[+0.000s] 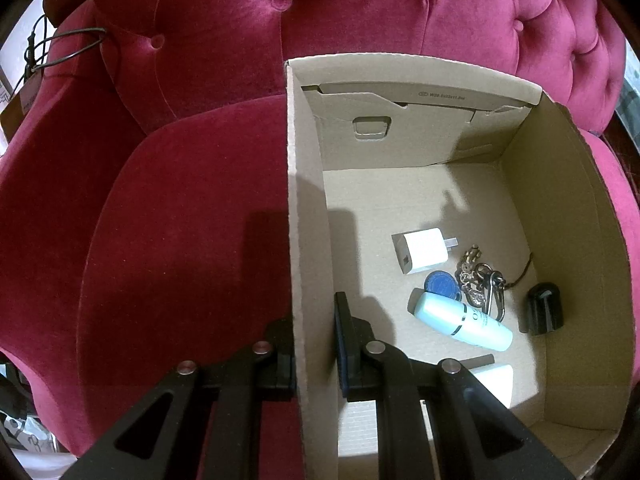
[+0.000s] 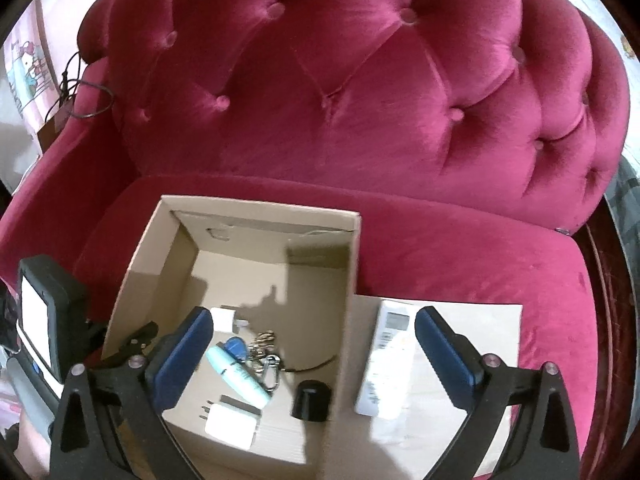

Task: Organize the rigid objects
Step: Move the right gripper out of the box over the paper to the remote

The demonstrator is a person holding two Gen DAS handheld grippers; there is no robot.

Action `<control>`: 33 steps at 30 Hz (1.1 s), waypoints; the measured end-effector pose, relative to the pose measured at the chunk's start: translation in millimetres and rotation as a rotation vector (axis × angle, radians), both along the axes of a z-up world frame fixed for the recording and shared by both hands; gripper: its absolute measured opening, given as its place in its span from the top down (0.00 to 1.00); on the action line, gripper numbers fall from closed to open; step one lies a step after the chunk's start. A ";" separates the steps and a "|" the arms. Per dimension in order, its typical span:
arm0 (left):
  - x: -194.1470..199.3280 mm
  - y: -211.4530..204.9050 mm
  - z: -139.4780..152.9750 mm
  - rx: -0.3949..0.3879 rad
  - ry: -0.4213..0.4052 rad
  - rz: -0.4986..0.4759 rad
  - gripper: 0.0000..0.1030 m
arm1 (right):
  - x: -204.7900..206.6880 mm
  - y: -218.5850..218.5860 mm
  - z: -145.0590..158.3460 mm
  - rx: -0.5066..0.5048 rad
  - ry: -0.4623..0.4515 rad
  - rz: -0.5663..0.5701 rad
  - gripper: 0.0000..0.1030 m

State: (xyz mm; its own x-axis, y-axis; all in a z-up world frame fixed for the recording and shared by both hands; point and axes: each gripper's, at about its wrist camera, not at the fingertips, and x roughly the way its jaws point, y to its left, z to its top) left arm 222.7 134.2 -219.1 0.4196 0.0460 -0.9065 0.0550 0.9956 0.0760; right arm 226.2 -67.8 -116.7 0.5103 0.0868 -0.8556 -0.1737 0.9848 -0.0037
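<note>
An open cardboard box (image 1: 308, 216) (image 2: 352, 264) stands on the red sofa seat. In it lie a white charger cube (image 1: 420, 255), a key bunch with a blue tag (image 1: 476, 276), a pale blue tube (image 1: 464, 320) (image 2: 236, 374), a black cap (image 1: 544, 308) (image 2: 312, 400) and a second white charger (image 2: 230, 424). My left gripper (image 1: 316, 344) is shut on the box's left wall, one finger on each side. My right gripper (image 2: 314, 360) is open above the box's right wall. A white remote (image 2: 382, 360) lies on the cardboard flap outside, between the right fingers.
The red tufted sofa (image 2: 360, 100) fills the background, with bare seat (image 1: 180, 240) left of the box. A dark cable (image 1: 60, 46) hangs over the left armrest. The flat cardboard sheet (image 2: 480, 380) lies right of the box.
</note>
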 end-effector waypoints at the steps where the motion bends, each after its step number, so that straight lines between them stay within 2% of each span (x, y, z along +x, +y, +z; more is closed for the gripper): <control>1: 0.0 -0.3 0.0 0.000 0.000 0.000 0.86 | -0.1 -3.8 1.5 -0.002 -0.003 -0.003 0.00; 7: -0.5 -1.0 0.6 0.003 0.000 0.000 0.86 | -1.1 -33.8 5.6 -0.023 -0.020 -0.036 0.00; 12: -0.6 -0.7 0.9 0.002 0.000 0.002 0.86 | -2.1 -57.4 -3.3 -0.036 -0.006 -0.050 0.00; 33: -0.9 -8.8 2.1 0.024 -0.001 -0.003 0.86 | 5.1 -112.0 -69.2 -0.005 0.085 -0.065 0.00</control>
State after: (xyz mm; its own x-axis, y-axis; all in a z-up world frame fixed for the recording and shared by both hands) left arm 221.8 125.4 -217.1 0.4208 0.0670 -0.9047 0.0574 0.9933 0.1002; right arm 231.3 -179.8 -185.9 0.4399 0.0512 -0.8966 -0.1096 0.9940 0.0030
